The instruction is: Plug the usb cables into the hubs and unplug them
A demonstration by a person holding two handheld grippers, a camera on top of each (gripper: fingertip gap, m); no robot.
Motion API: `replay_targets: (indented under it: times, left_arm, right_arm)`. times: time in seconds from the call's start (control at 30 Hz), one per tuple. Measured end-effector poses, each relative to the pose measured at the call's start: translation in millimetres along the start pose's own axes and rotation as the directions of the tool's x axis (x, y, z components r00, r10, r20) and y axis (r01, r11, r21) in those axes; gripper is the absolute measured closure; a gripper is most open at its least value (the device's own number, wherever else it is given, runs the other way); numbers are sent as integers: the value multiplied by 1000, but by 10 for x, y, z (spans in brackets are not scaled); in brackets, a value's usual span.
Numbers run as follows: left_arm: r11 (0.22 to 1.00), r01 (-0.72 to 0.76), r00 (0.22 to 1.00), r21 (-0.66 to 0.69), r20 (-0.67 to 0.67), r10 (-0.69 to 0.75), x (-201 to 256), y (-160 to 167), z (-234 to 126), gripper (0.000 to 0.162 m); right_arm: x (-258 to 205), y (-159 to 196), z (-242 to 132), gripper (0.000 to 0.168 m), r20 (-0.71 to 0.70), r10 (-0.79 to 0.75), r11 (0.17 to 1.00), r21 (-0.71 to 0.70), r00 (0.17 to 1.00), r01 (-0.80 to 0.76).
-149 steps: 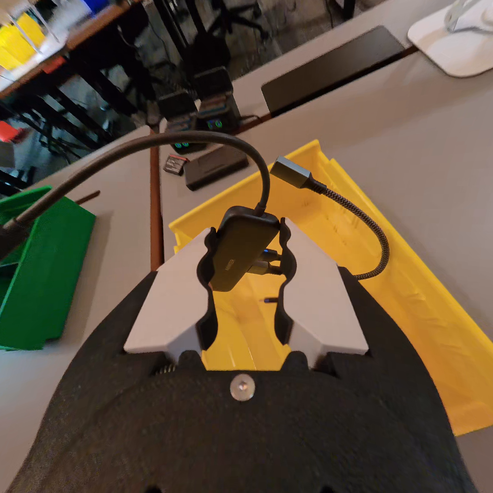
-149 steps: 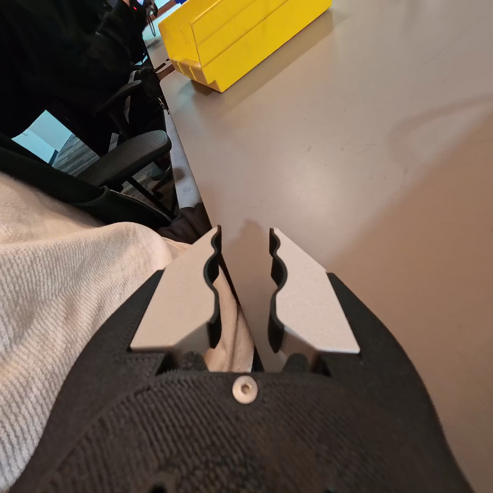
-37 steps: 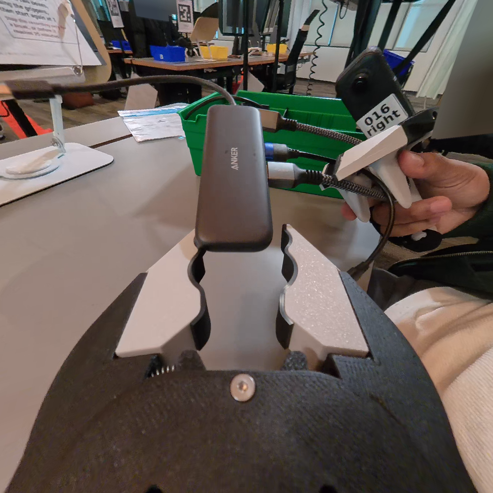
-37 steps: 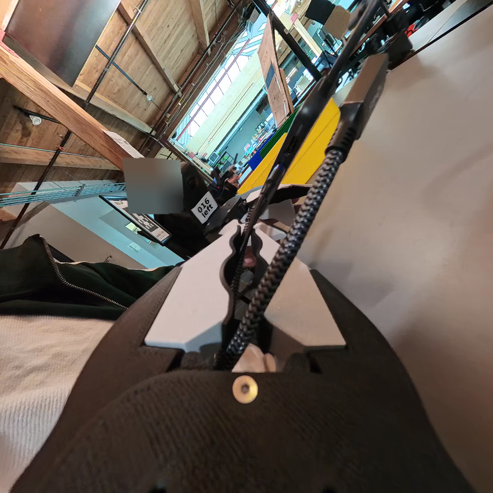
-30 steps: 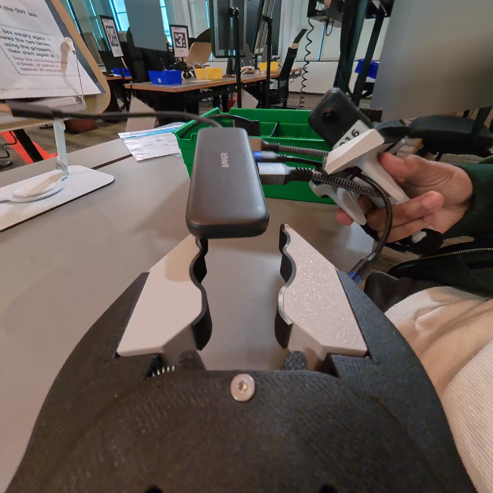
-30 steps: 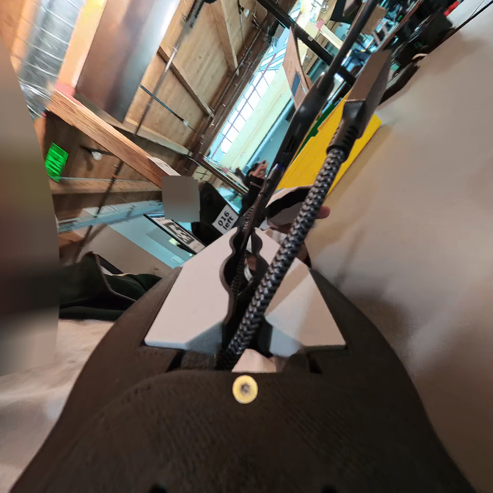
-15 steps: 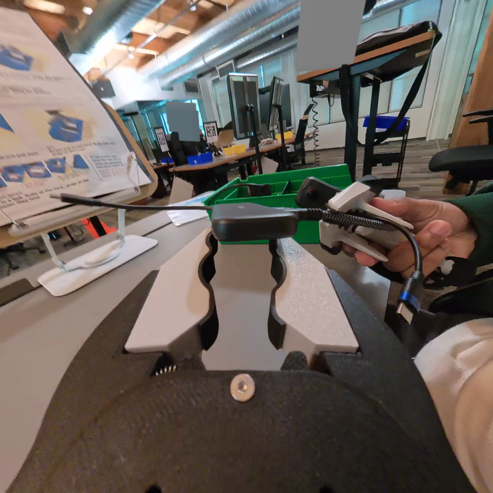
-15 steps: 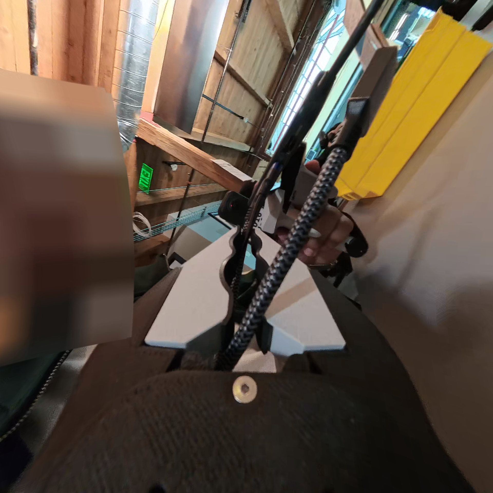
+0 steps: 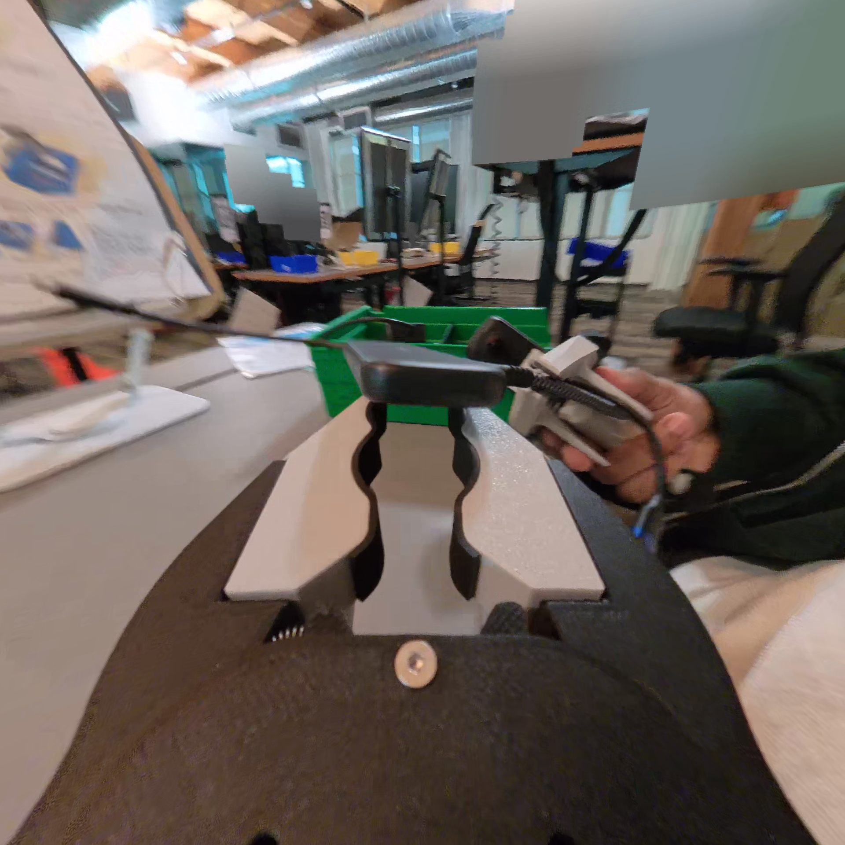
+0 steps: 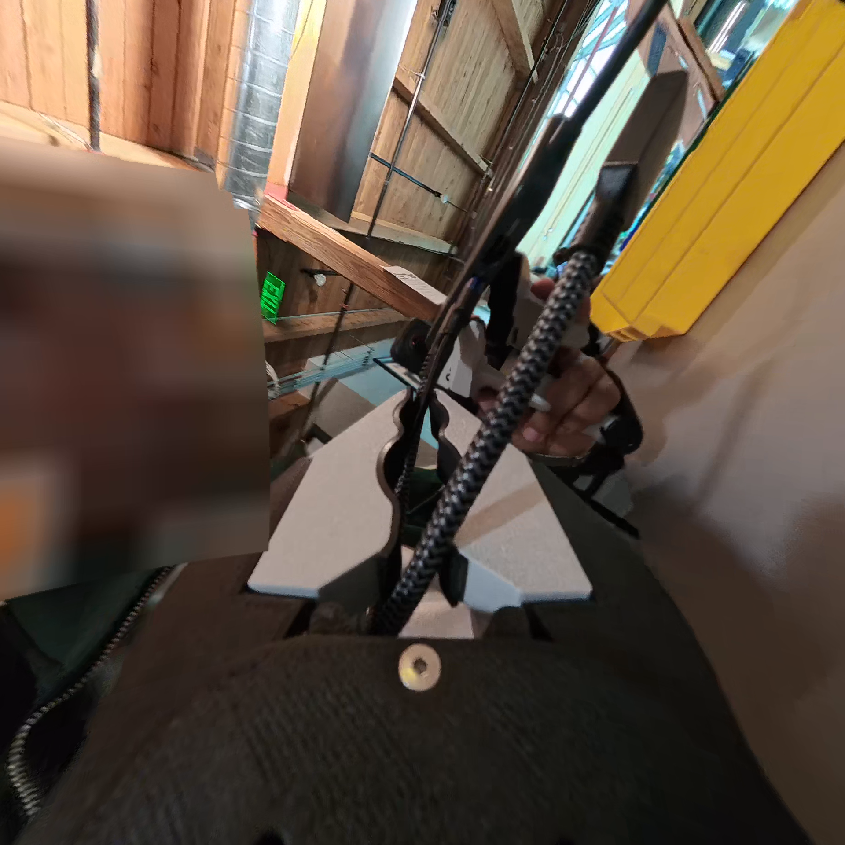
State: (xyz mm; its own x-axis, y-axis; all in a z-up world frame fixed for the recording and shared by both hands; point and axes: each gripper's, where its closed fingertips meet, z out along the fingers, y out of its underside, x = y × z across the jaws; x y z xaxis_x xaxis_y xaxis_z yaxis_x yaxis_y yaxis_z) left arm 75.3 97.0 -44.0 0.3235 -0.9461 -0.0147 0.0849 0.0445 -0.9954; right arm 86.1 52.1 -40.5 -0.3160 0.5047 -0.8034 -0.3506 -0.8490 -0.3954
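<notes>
A black USB hub (image 9: 430,379) is held level in the air, its near end pinched between the tips of my left gripper (image 9: 416,411). Its thin lead (image 9: 183,322) trails off to the left. My right gripper (image 9: 562,402), held by a hand, is at the hub's right side, shut on a braided cable (image 9: 576,388) plugged into the hub. The cable's free blue-ended plug (image 9: 644,526) dangles below. In the right wrist view the braided cable (image 10: 503,402) runs up between the fingers of my right gripper (image 10: 425,420) to the hub (image 10: 539,173). A thinner cable (image 10: 411,462) lies beside it.
A green bin (image 9: 347,379) stands on the grey table (image 9: 137,503) just behind the hub. A sheet on a white stand (image 9: 91,420) is at the left. A yellow bin (image 10: 708,183) shows in the right wrist view. The person's lap is close at the right.
My left gripper has tilted up with the hub, so I see the hub edge-on instead of from above. My right gripper has stayed shut on the cable and swung with it.
</notes>
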Motion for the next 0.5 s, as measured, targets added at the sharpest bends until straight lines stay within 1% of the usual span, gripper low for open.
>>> replay_targets:
  times: [0.03, 0.07, 0.13, 0.2, 0.27, 0.33, 0.4, 0.43, 0.5]
  left_arm:
    - [996, 93, 995, -8, -39, -93, 14, 23, 10, 138]
    - [982, 189, 980, -21, -67, -190, 5, 47, 20, 138]
    - [931, 362, 922, -47, -127, -365, -18, 78, 21, 138]
    - [856, 513, 837, -63, -182, -515, -55, 79, 7, 138]
    - [768, 636, 737, -74, -238, -633, -91, 49, -15, 138]
    - [683, 725, 629, -87, -322, -708, -78, -25, -53, 137]
    - [610, 786, 532, -99, -396, -749, -67, -104, -96, 138]
    - [588, 802, 502, -105, -417, -758, -66, -125, -110, 139]
    - [578, 809, 481, -108, -443, -757, -56, -156, -133, 140]
  right_arm:
    - [-8, 4, -1, 163, -20, -52, 999, -14, 998, 51]
    - [-16, 13, 0, 162, -40, -106, 994, -33, 994, 105]
    - [-34, 47, 7, 162, -76, -220, 973, -87, 973, 213]
    - [-52, 80, 14, 163, -102, -329, 939, -139, 939, 314]
    - [-64, 98, 14, 163, -120, -414, 903, -177, 902, 391]
    - [-68, 109, 7, 163, -125, -460, 879, -205, 879, 430]
    - [-68, 117, -6, 163, -125, -478, 867, -224, 869, 445]
    - [-68, 118, -11, 163, -124, -484, 863, -232, 866, 449]
    - [-74, 124, -22, 163, -118, -495, 855, -246, 861, 457]
